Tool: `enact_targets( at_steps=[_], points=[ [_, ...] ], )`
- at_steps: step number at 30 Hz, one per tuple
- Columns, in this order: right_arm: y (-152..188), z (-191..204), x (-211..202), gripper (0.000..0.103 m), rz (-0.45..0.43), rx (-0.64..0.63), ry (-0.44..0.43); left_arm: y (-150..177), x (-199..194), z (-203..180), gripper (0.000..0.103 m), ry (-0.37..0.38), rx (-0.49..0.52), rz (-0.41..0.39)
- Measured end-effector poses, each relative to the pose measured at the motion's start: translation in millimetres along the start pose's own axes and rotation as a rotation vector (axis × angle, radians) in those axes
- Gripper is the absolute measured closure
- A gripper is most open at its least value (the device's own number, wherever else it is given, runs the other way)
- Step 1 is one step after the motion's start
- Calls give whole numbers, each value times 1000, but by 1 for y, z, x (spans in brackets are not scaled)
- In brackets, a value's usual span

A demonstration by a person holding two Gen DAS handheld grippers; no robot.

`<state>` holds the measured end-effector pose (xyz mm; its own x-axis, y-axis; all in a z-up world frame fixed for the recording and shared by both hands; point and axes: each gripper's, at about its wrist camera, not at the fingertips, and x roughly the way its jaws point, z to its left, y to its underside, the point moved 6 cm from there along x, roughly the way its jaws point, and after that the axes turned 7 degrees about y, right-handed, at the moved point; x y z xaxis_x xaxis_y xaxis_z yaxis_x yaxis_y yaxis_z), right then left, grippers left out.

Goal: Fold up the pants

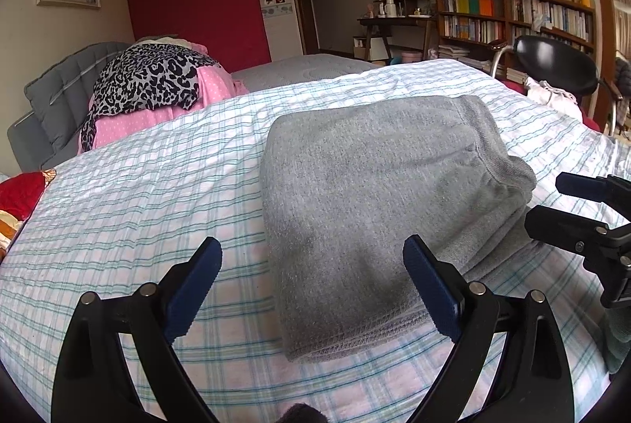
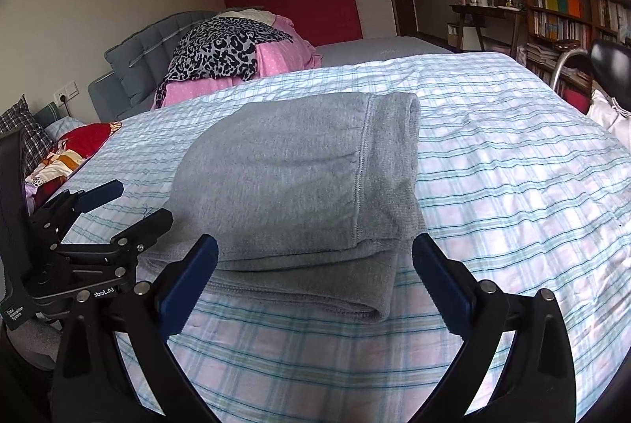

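Note:
Grey pants [image 1: 378, 202] lie folded into a thick stack on the plaid bed sheet [image 1: 138, 210]. They also show in the right wrist view [image 2: 299, 178], with the waistband seam on the right side and a lower layer sticking out at the front. My left gripper [image 1: 311, 265] is open and empty, just above the pants' near left edge. My right gripper [image 2: 315, 265] is open and empty, in front of the stack's near edge. The right gripper shows at the right in the left wrist view [image 1: 572, 210]; the left gripper shows at the left in the right wrist view [image 2: 126, 202].
A pile of pink and leopard-print clothes [image 1: 157, 88] lies at the bed's far left by a grey headboard [image 1: 63, 84]. Red patterned bedding [image 2: 75, 147] lies at the left edge. A black chair [image 1: 552, 64] and a bookshelf [image 1: 512, 13] stand to the right.

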<state>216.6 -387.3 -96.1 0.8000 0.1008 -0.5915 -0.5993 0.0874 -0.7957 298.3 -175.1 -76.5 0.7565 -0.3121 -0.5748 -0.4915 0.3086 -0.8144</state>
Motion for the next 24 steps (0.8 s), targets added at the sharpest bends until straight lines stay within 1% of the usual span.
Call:
enact_targets(
  at_steps=[14, 24],
  points=[
    [0, -1, -3, 3, -34, -10, 48, 0, 0, 0, 11, -5, 5, -2],
    [1, -1, -4, 3, -32, -17, 50, -1, 0, -4, 11, -13, 27, -3]
  ],
)
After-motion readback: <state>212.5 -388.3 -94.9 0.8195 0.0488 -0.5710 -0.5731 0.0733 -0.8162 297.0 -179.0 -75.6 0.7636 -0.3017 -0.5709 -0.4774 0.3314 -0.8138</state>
